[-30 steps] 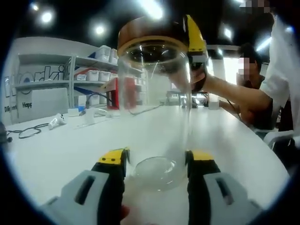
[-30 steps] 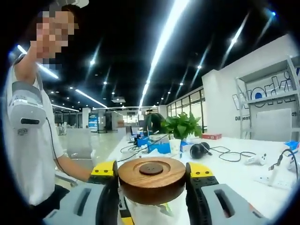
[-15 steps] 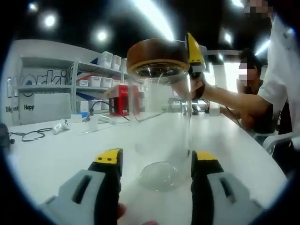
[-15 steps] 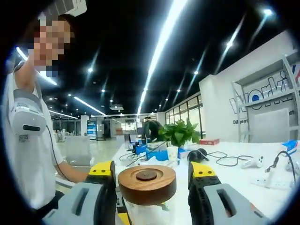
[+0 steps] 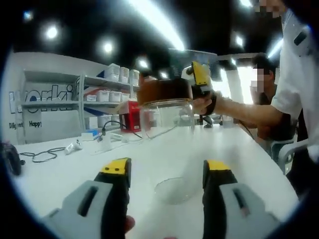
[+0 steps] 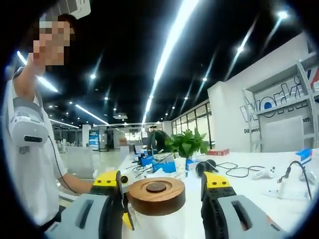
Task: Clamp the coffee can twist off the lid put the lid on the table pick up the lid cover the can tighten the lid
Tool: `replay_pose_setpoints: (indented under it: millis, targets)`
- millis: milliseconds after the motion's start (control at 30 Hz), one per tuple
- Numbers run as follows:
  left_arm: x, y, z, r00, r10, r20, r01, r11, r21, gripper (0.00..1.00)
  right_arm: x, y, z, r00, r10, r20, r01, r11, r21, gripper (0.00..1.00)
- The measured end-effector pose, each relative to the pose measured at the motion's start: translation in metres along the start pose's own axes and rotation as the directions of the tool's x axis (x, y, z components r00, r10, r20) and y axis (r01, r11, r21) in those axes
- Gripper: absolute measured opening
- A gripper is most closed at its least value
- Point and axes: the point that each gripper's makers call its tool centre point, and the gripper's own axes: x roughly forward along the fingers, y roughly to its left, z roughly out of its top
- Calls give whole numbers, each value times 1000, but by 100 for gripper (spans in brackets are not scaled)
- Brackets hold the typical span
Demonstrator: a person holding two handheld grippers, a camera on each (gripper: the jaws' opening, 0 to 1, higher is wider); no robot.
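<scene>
In the left gripper view, the coffee can [image 5: 172, 149] stands in the middle of the frame on the white table [image 5: 65, 169]. It is a clear glass cylinder (so clear, and here so smeared, that its walls nearly vanish). What can be made out is the round base low in the centre and the glass rim just under the lid. The lid [image 5: 164, 92] is a thick disc of dark brown wood and sits on top of the can, above centre. The left gripper [image 5: 167, 167] rises from the bottom edge with its yellow-tipped jaws set apart, one either side of the can's base. Whether they press the glass I cannot tell. The right gripper [image 5: 199, 82] is up at the lid's right side, with the person's hand [image 5: 207, 103] just behind it. In the right gripper view the lid [image 6: 156, 195] is at lower centre, showing wood grain and a small round recess in its top. The right gripper [image 6: 162, 180] has its jaws spread wider than the lid, with a clear gap at the right-hand jaw, so it grips nothing. A green plant [image 6: 187, 144] and black headphones [image 6: 204, 167] are farther back on the table.
</scene>
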Motion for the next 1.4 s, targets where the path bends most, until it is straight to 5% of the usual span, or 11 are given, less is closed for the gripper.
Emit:
replay_pose_setpoints:
  millis: [333,767,1400]
  targets:
    - [-19,0,36,992,76,99,-73,997,-34,45,-22,6,18,992,-85,91,85,996,2,57]
    - [-39,-12,61,985,102,141,-100,995,-20,33,-41,23,19,985,-121,124,122,992,1,52]
    - [-45,-28,38,986,130,106,-124,991,-57,27,-69,41,-23,974,-206,99,199,977,70,43]
